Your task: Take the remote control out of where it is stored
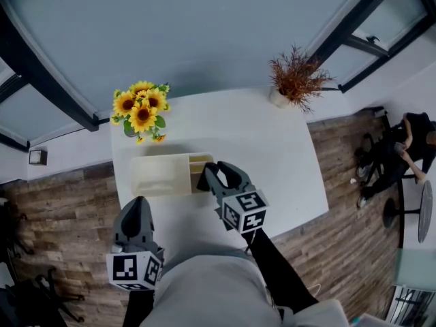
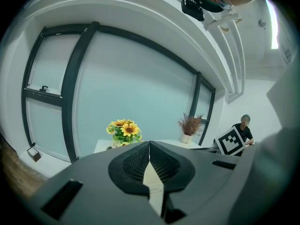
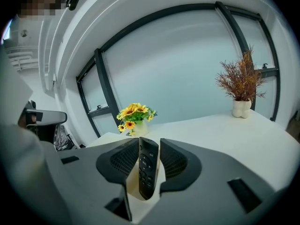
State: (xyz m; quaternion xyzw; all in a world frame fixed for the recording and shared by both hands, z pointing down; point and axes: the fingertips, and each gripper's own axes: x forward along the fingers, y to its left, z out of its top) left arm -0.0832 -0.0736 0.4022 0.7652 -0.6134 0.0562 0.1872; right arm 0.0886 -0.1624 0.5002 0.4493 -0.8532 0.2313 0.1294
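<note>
The remote control (image 3: 146, 168) is a slim black bar with rows of small dark buttons. It stands nearly upright, pinched between the jaws of the right gripper (image 1: 210, 172) at the right end of the pale translucent storage box (image 1: 160, 176) on the white counter (image 1: 272, 155). The left gripper (image 1: 138, 206), in front of the box, has its jaws pressed together on nothing.

In the head view the right tongs (image 1: 214, 173) cover the right end of the pale translucent plastic box (image 1: 160, 174), hiding the slim black remote control (image 3: 146, 168) between them.
</note>
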